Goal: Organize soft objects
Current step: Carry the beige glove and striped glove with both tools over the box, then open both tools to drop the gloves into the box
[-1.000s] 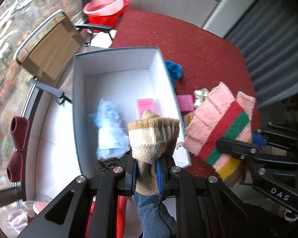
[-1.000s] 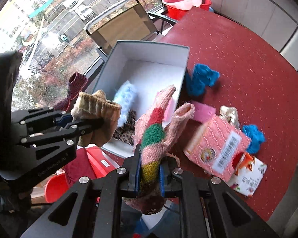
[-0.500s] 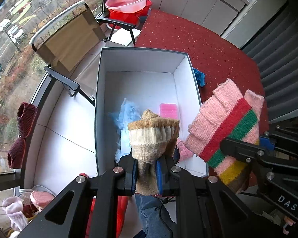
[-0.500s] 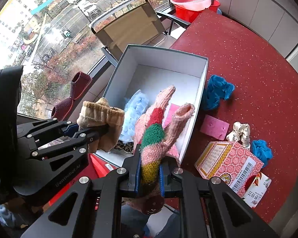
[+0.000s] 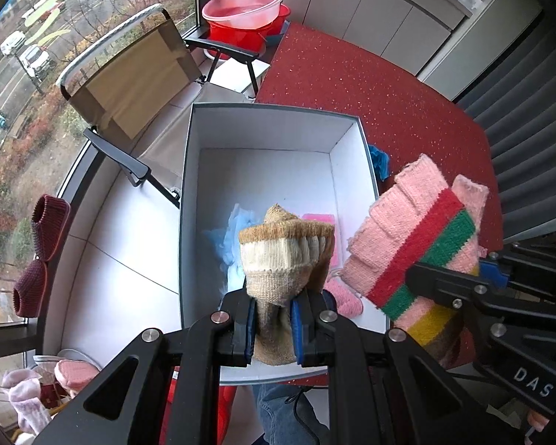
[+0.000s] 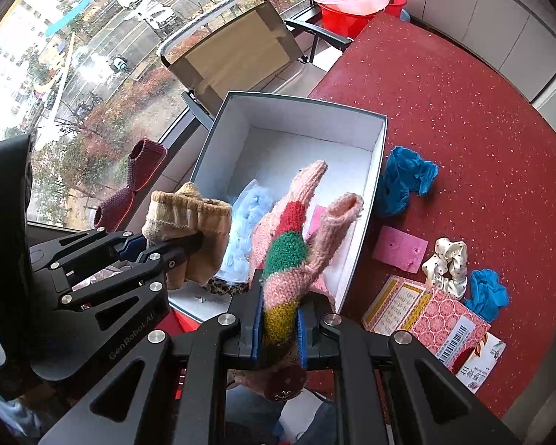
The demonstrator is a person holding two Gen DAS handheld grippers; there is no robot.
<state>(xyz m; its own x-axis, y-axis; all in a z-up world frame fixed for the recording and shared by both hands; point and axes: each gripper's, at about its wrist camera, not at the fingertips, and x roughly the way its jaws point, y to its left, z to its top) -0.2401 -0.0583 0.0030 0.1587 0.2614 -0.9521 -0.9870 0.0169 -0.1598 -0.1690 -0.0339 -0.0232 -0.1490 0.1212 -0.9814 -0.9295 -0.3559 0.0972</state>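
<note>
My left gripper (image 5: pixel 273 328) is shut on a beige knitted sock (image 5: pixel 283 256) and holds it above the near end of the white box (image 5: pixel 278 122). My right gripper (image 6: pixel 280 333) is shut on a pink glove with red, green and yellow stripes (image 6: pixel 289 244), held over the box's (image 6: pixel 378 155) near right corner. The glove also shows in the left wrist view (image 5: pixel 415 237), the sock in the right wrist view (image 6: pixel 185 222). Inside the box lie a light blue fluffy item (image 6: pixel 246 222), a pink piece (image 5: pixel 320 218) and a leopard-print item (image 6: pixel 224 287).
On the red table (image 6: pixel 463 111) lie two blue cloths (image 6: pixel 404 181) (image 6: pixel 485 293), a pink card (image 6: pixel 400 248), a white scrunchie (image 6: pixel 446 263) and a pink patterned packet (image 6: pixel 426 319). A folding chair (image 5: pixel 129 81), red basins (image 5: pixel 244 15) and maroon slippers (image 5: pixel 40 248) stand beyond the table.
Both grippers have risen and drawn back with the sock and glove still held; the box now sits farther below and more of it shows.
</note>
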